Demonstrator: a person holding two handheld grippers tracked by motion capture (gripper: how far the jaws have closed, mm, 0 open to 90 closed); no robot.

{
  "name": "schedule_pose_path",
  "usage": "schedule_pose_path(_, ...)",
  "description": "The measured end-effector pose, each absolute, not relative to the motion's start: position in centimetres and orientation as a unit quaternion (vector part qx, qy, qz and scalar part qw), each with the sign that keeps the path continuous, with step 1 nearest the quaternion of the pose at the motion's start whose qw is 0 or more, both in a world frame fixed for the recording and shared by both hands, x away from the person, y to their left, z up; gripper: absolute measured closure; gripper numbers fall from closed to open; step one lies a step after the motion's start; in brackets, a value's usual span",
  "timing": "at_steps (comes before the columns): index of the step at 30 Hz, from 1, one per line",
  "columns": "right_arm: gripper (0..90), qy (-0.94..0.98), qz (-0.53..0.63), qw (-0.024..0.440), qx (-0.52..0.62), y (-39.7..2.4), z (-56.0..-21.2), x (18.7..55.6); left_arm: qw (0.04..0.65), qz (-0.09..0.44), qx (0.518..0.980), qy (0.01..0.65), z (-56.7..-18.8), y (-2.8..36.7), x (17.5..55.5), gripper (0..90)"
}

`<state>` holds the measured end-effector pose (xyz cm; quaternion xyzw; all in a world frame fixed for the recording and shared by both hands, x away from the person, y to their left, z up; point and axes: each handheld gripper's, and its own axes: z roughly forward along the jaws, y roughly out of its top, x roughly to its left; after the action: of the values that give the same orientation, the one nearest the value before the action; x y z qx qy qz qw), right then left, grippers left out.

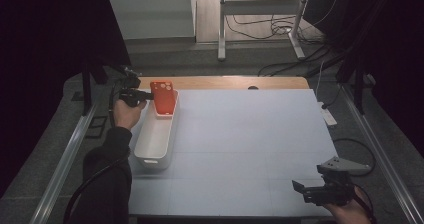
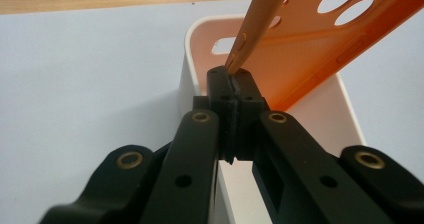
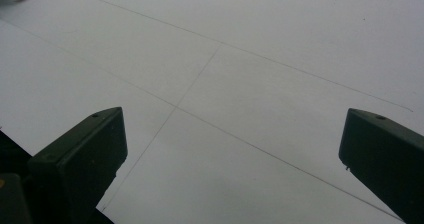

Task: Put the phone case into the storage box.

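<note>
Phone case (image 2: 320,39) edge pinched between fingers (image 2: 222,91)

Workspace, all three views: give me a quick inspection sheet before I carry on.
Surface: pale table sheet, faint grid lines, wooden strip at far edge.
Job's things: orange phone case held tilted over the far end of the white bin.
Clutter: nothing seen.
Grippers: left gripper shut on the case's edge; right gripper open above bare sheet.
Cables: black lead along the left sleeve; more on the floor.
Surroundings: dark curtains, metal frame legs.
</note>
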<state>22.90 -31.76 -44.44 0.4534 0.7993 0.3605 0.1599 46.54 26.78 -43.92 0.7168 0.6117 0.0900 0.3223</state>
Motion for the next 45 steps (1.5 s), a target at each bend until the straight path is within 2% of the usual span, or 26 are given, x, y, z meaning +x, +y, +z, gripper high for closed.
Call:
schedule_pose_path(16,0.0,0.8,0.361,0.163,0.451,-31.8,-44.4,22.8,0.322,0.084,0.715,0.615,-45.2,26.1,47.2,86.4)
schedule_pose_path(27,0.0,0.8,0.36,0.163,0.451,-31.7,-44.4,22.8,0.352,0.09,0.706,0.608,-44.6,26.3,47.0,69.9)
schedule_pose_path(32,0.0,0.8,0.36,0.163,0.45,-31.7,-44.4,22.8,0.362,0.099,0.713,0.593,-44.3,26.0,46.7,64.3)
schedule_pose_path(45,0.0,0.801,0.36,0.163,0.45,-31.7,-44.4,22.8,0.376,0.115,0.726,0.564,-44.0,25.6,45.9,42.3)
